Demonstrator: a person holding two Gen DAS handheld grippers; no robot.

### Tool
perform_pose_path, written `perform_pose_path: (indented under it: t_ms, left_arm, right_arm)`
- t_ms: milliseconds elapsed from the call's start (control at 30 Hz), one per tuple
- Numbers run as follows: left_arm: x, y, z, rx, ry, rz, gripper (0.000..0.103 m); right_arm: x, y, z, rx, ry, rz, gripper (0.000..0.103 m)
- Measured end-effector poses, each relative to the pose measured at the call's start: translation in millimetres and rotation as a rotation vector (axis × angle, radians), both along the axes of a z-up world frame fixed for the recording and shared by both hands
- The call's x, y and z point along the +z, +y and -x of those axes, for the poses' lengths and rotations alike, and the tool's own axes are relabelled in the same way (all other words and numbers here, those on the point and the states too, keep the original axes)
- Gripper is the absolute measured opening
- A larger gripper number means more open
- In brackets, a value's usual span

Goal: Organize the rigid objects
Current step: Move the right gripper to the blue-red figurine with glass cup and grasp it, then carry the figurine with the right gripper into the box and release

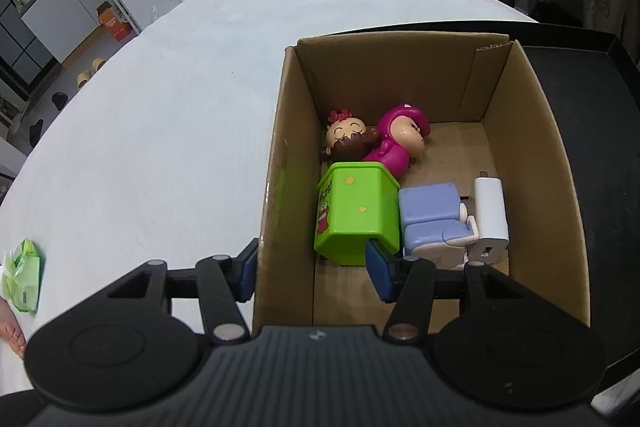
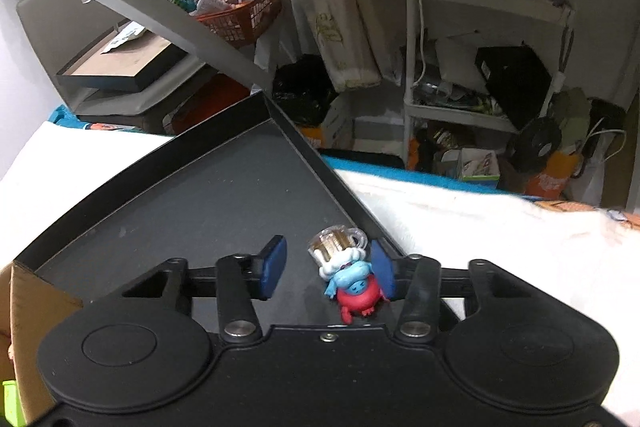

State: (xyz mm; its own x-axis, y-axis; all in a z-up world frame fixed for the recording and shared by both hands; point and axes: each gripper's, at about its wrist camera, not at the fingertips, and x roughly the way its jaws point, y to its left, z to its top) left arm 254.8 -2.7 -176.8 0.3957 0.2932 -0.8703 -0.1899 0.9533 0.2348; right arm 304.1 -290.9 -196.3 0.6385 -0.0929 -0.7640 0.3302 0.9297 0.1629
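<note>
A cardboard box point(image 1: 532, 131) holds a green toy bin point(image 1: 356, 215), a brown-haired doll point(image 1: 348, 139), a pink figure point(image 1: 400, 139), a lilac toy point(image 1: 432, 219) and a white charger point(image 1: 490, 215). My left gripper point(image 1: 312, 267) is open and straddles the box's left wall, right finger inside beside the green bin. My right gripper point(image 2: 326, 267) is open over a black tray point(image 2: 224, 195). A small blue-and-red figure with a clear mug point(image 2: 346, 267) stands between its fingers, against the right pad.
The box stands on the black tray point(image 1: 580, 75) on a white-covered table point(image 1: 160, 107). A green wrapper point(image 1: 24, 267) lies at the table's left edge. A corner of the cardboard box point(image 2: 28, 307) shows at left. Cluttered shelves point(image 2: 480, 67) and a red basket point(image 2: 244, 11) stand beyond the table.
</note>
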Motion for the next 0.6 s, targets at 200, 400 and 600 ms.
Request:
perform_pose_path:
  t_ms: [200,400,600]
  left_arm:
    - [3.4,3.4,5.6,0.003,-0.016,0.006,0.054]
    - [4.8,12.4,13.2,0.016,-0.022,0.015,0.054]
    - [7.4,18.9,17.7,0.026,-0.031,0.023,0.054]
  right_arm:
    - [-7.7,7.1,-1.9,0.014,0.049,0.062,0.035]
    - [-9.9,17.5,5.2,0.063,0.071,0.019,0.022]
    - [-6.4,25.4,13.9,0.058,0.060,0.056,0.022]
